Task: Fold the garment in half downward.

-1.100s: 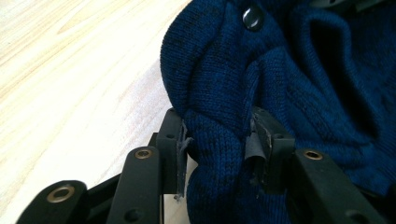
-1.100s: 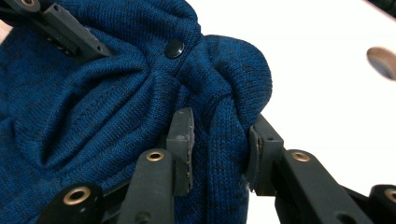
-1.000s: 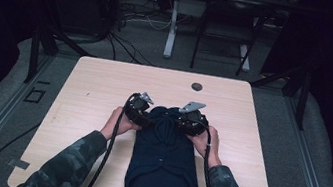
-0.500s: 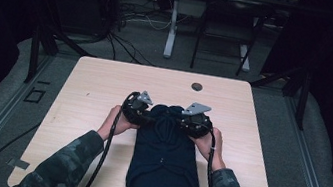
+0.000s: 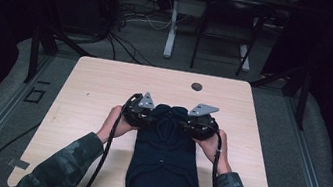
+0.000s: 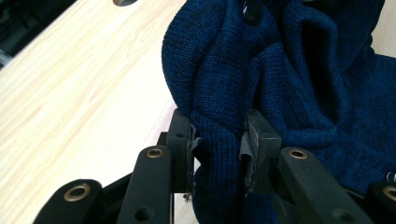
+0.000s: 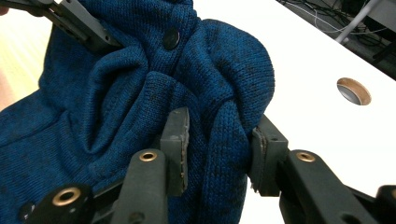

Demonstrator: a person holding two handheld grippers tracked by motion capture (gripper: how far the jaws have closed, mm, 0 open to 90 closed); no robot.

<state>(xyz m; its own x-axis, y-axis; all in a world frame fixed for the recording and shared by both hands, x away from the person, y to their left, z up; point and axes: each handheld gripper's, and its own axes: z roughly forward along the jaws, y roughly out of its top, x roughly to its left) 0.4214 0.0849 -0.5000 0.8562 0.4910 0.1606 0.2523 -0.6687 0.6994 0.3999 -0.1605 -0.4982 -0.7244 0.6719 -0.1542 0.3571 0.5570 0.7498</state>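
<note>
Wooden table (image 5: 104,89) bearing a dark blue knitted garment (image 5: 163,164), which lies lengthwise near the person's edge, its far end gathered and raised between the two tools. Left gripper (image 5: 146,116) pinches a thick fold of knit at the garment's far left corner; its jaws have just been closing, and in the left gripper view the pads (image 6: 187,140) press the fold from both sides. Right gripper (image 5: 189,123) holds the matching fold at the far right corner; its jaws have just been opening slightly, though the right gripper view shows knit bunched between the pads (image 7: 180,140). Risks, judged: the easing right grip may let its fold slide out under the garment's weight, so the lifted end would hang askew from one corner. Uneven pulling could stretch the knit or strain the dark button (image 7: 171,38) and its placket. The cable hole (image 5: 197,86) lies well apart, posing little hazard
</note>
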